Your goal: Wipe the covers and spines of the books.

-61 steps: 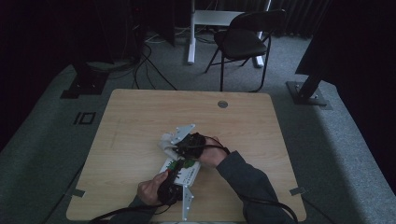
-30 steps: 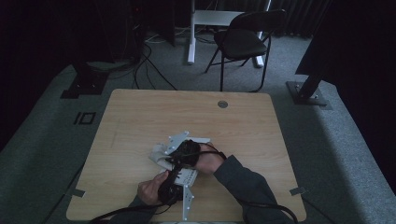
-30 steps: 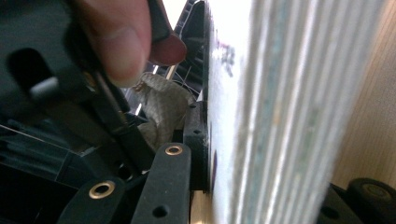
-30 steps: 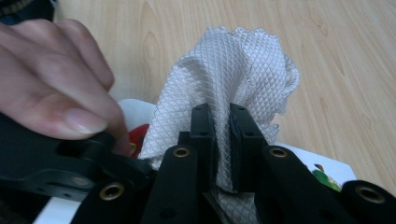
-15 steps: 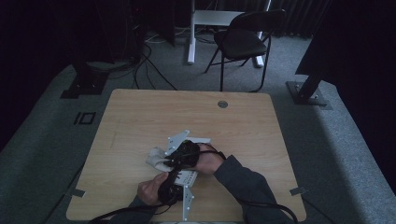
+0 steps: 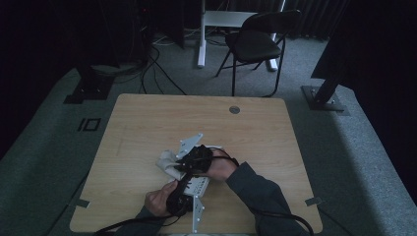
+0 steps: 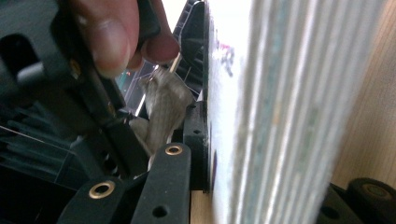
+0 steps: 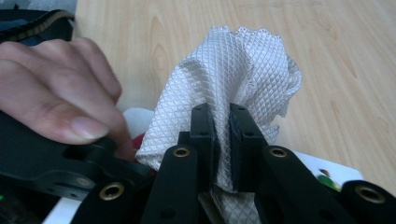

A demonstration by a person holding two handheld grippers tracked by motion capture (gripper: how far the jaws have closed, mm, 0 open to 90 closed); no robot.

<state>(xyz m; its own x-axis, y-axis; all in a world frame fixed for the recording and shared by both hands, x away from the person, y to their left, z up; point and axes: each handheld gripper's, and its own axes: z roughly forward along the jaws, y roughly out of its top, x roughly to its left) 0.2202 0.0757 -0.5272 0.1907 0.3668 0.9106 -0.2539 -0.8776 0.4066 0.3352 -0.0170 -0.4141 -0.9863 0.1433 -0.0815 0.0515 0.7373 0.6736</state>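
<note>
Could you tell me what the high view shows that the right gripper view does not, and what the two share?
High view alone: the black folding chair behind the table, the grey carpet floor, and the right tool's grey three-cornered plate. Right gripper view alone: the diamond weave of the white mesh cloth and the right tool shut on it. Both share the light wooden table, the cloth and the person's left hand.

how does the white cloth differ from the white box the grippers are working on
The white cloth is soft, bunched into folds and covered in a fine diamond weave; the white box is stiff and flat-sided with small printed marks. The cloth is pinched between the right gripper jaws and lifted; the box lies on the table, clamped by the left gripper. Both are white.
</note>
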